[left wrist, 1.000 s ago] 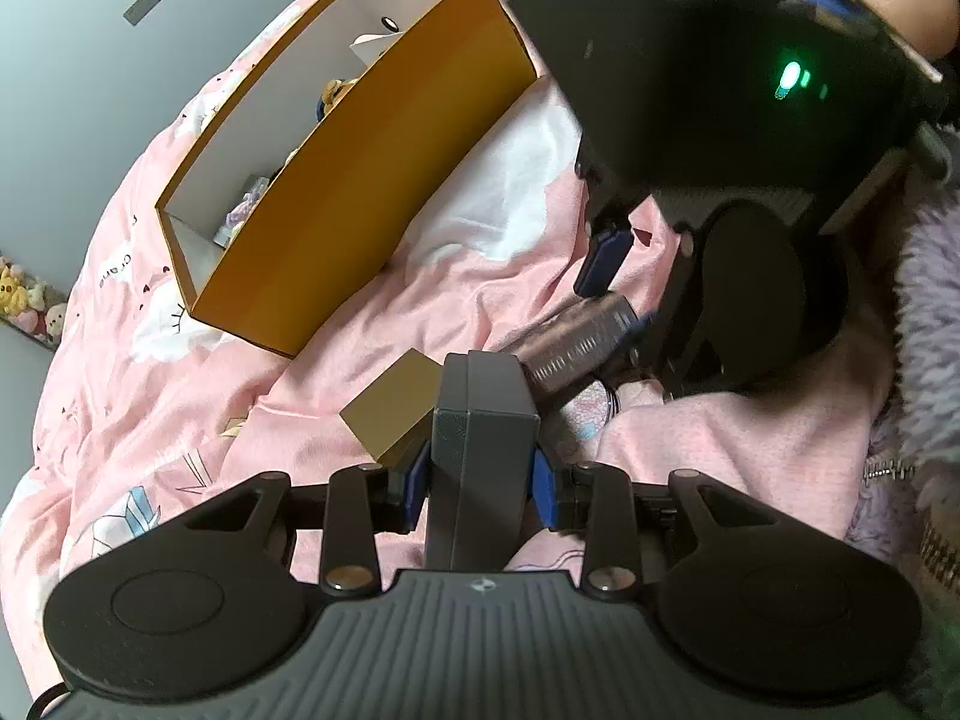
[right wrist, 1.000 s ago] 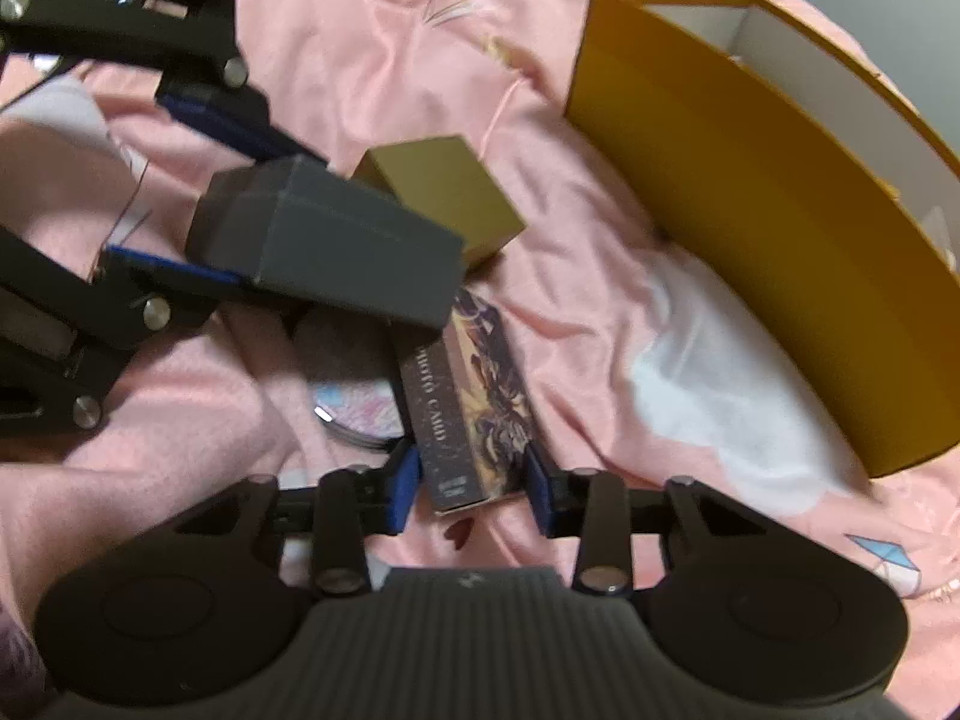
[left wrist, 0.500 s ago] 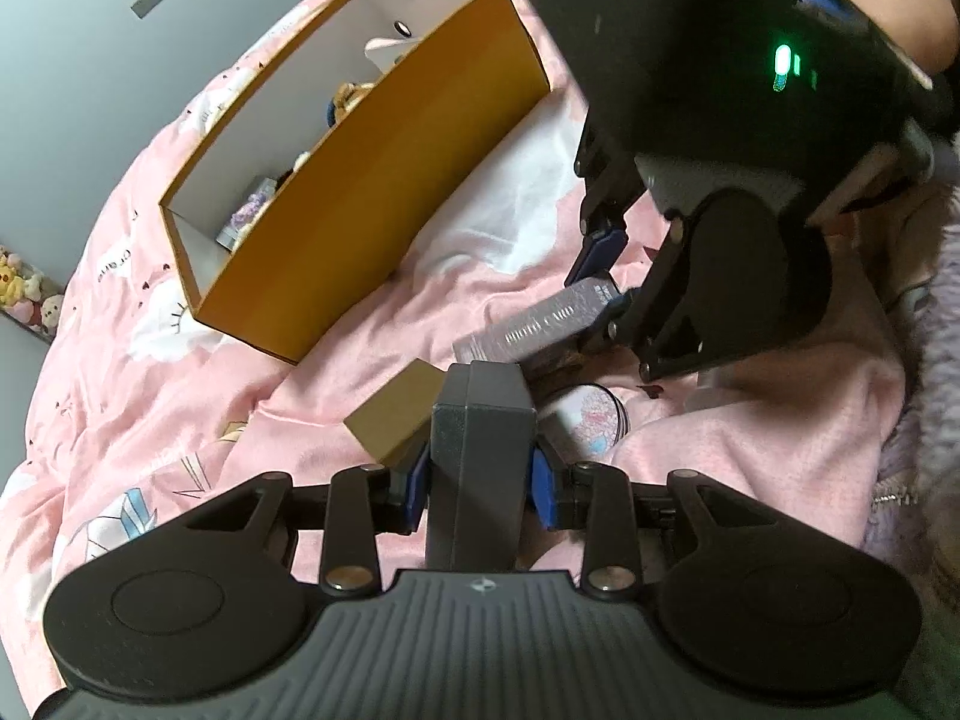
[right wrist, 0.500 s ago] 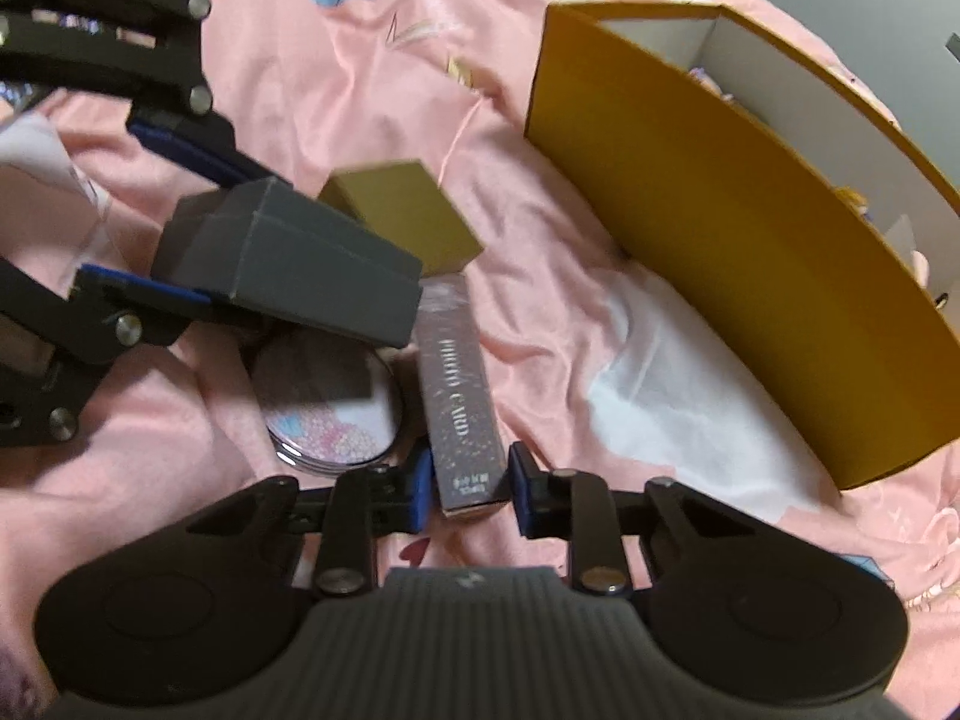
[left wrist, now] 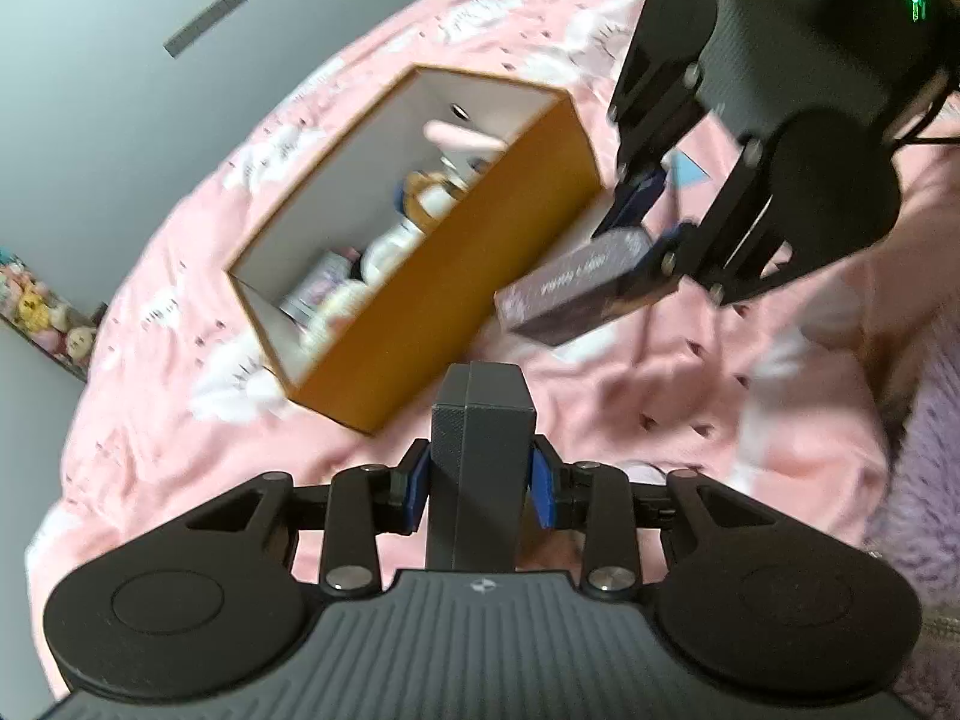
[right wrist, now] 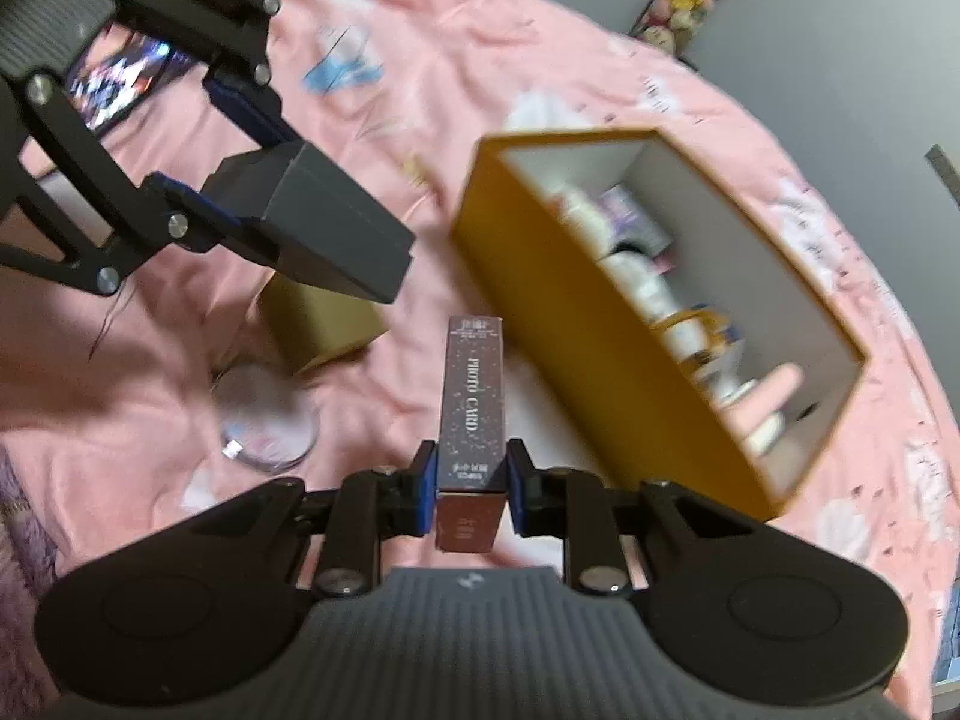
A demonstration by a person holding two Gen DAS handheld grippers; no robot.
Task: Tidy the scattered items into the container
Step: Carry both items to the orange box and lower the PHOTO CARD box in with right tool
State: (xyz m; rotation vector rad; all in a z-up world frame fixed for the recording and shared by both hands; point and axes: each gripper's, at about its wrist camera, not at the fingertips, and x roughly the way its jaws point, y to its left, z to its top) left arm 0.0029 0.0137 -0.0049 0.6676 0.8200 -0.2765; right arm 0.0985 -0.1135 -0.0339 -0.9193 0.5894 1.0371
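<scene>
Currently the left gripper (left wrist: 480, 483) has its blue fingers (left wrist: 416, 480) clamped on the grey box (left wrist: 480, 438), held clear of the bed (left wrist: 660, 396). The right gripper (right wrist: 469, 489) has its fingers (right wrist: 425, 489) clamped on the card box (right wrist: 471, 402), also held clear of the bed. Beyond both, the yellow container (left wrist: 456, 276) stands open on the pink bed, with small items inside. A gold box (right wrist: 318, 324) and a round compact (right wrist: 267, 429) lie on the bed, near each other, outside the container.
</scene>
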